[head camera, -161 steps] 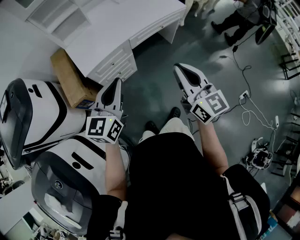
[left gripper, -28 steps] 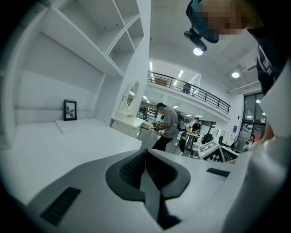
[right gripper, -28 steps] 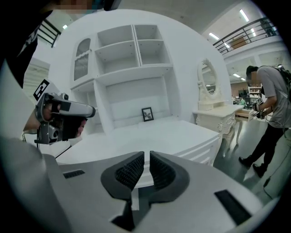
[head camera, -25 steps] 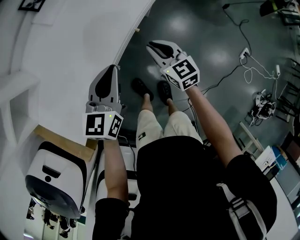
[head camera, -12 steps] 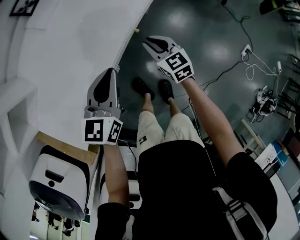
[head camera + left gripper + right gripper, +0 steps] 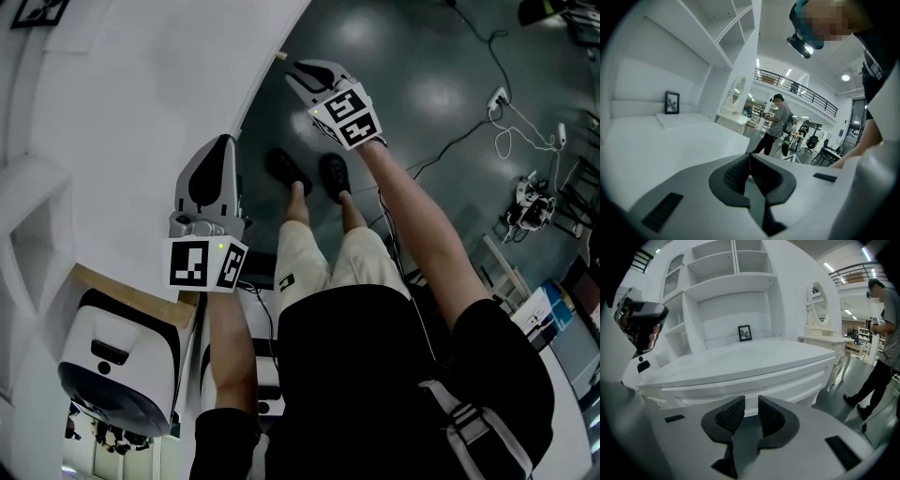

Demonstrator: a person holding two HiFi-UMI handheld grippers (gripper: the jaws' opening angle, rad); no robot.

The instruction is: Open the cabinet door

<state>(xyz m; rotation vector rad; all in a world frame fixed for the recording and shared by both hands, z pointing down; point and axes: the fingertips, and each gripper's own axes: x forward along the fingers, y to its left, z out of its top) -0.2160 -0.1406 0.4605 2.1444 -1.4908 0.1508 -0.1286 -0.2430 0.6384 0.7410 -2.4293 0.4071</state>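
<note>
The white cabinet (image 6: 754, 380) has a curved top (image 6: 169, 94) and paneled fronts below it, which face me in the right gripper view. My right gripper (image 6: 292, 67) hangs just off the top's rim, pointing down at the fronts. Its jaws have just been opening and stand a little apart (image 6: 751, 406) with nothing between them. My left gripper (image 6: 225, 141) hovers over the rim nearer to me. Its pads (image 6: 749, 159) meet, and it holds nothing. Neither gripper touches the cabinet. No door handle shows in any view.
Open shelves with a small picture frame (image 6: 745, 333) rise behind the top. A white rounded machine (image 6: 112, 366) and a brown board (image 6: 131, 286) sit at lower left. Cables (image 6: 497, 103) trail over the dark floor at right. A person (image 6: 776, 122) walks in the background.
My right gripper has moved up the picture toward the cabinet's rim and sunk lower. The left gripper has dropped slightly. Several seconds ago both were held farther from the cabinet.
</note>
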